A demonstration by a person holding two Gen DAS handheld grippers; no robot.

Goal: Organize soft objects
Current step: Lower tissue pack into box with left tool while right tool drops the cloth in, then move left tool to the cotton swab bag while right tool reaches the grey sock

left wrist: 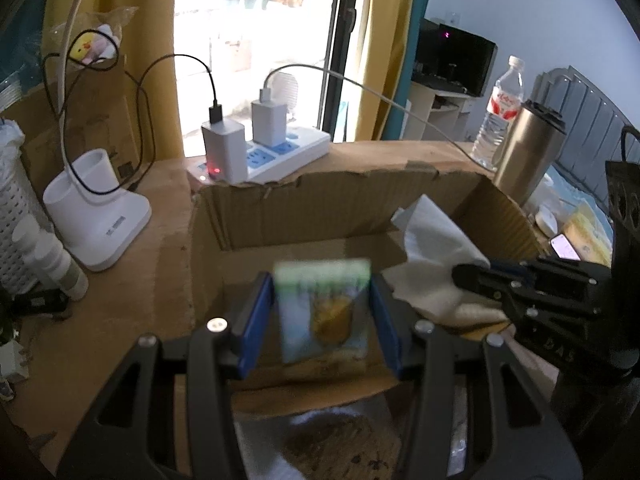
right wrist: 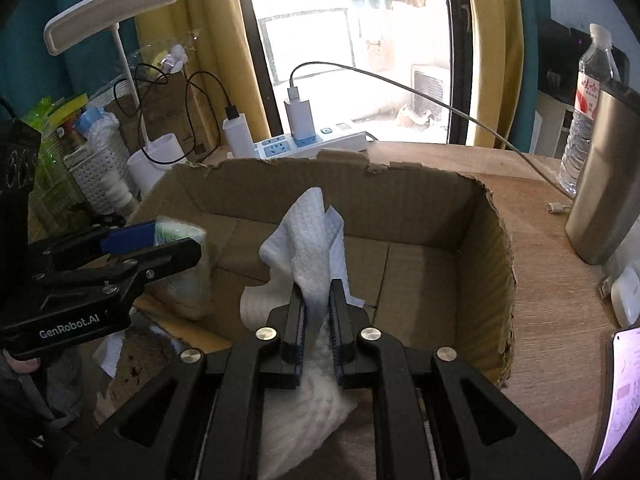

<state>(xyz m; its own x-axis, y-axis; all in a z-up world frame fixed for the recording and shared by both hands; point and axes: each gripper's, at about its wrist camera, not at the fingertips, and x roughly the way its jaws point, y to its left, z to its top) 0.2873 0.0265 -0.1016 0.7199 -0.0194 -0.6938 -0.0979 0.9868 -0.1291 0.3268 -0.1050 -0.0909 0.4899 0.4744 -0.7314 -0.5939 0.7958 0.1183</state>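
Cardboard box point(left wrist: 248, 216), corrugated with torn ragged rims, fills the middle of both views on a wooden table point(left wrist: 120, 320); my left gripper point(left wrist: 324, 316) sits low centre in the left wrist view, blue pads clenched on a soft tissue pack point(left wrist: 324, 312) with a green top and a blurred yellow print, held over the box's near edge; the right wrist view shows what that one hides, the pack's crinkly pale side point(right wrist: 188, 276) hanging down into the box's left corner; my right gripper point(right wrist: 318, 304) is low centre in its own view, jaws nearly closed with a white cloth point(right wrist: 308, 236) between them, quilted dimpled weave, one end standing up in a peak inside the box, the other trailing under the fingers toward the bottom of the frame; I cannot tell if the pads still press it, no earlier picture here to judge by; in the left view the same cloth lies draped at the box's right side, beside the right gripper's black tip; only the left view shows a brown speckled round thing point(left wrist: 344, 444) at the bottom, too blurred to name; only the right view shows the flat white lamp head point(right wrist: 116, 8) upper left; power strip point(left wrist: 280, 152) with two white chargers sits behind the box; steel tumbler point(left wrist: 528, 148) and clear water bottle point(left wrist: 500, 116) stand at right.
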